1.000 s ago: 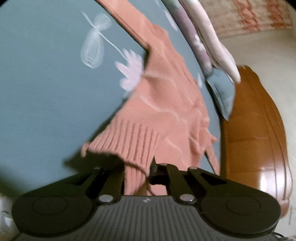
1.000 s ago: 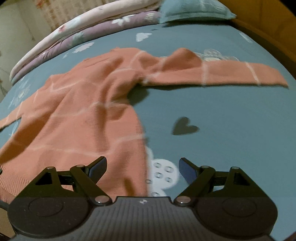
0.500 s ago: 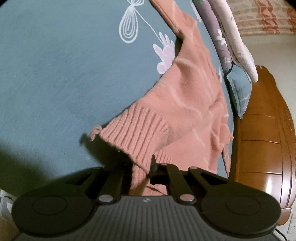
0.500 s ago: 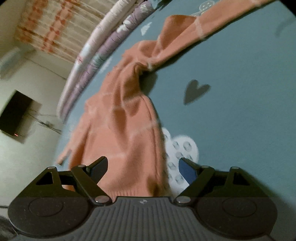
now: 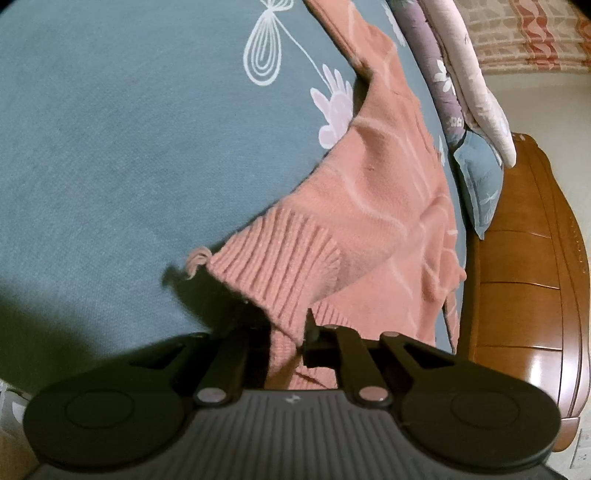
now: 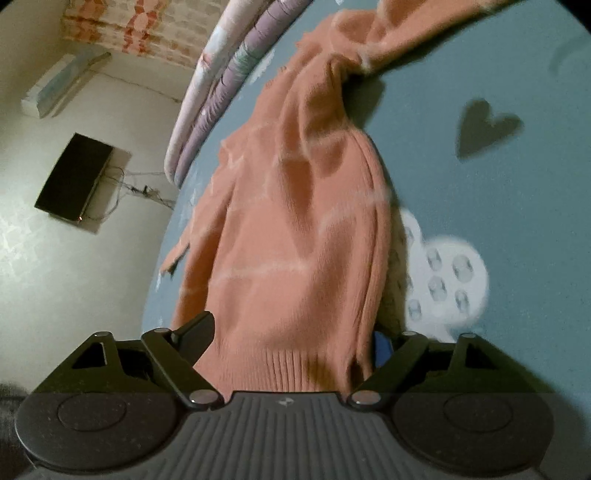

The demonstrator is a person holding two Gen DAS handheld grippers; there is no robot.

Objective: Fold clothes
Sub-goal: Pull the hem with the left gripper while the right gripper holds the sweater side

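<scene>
Setup step: left gripper (image 5: pixel 286 334) is clenching the ribbed hem (image 5: pixel 280 254) of the pink sweater (image 6: pixel 295 236), lying on the bed (image 5: pixel 110 129) near its foot edge. Right gripper (image 6: pixel 291 338), fingers apart, straddling the hem; next needs closing there.

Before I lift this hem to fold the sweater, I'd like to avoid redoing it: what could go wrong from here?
1. The right gripper stands open around the sweater hem, so that side could drop.
2. The left gripper pinches only ribbed edge, which may slip.
3. The twisted sleeve could fold in bunched.
</scene>
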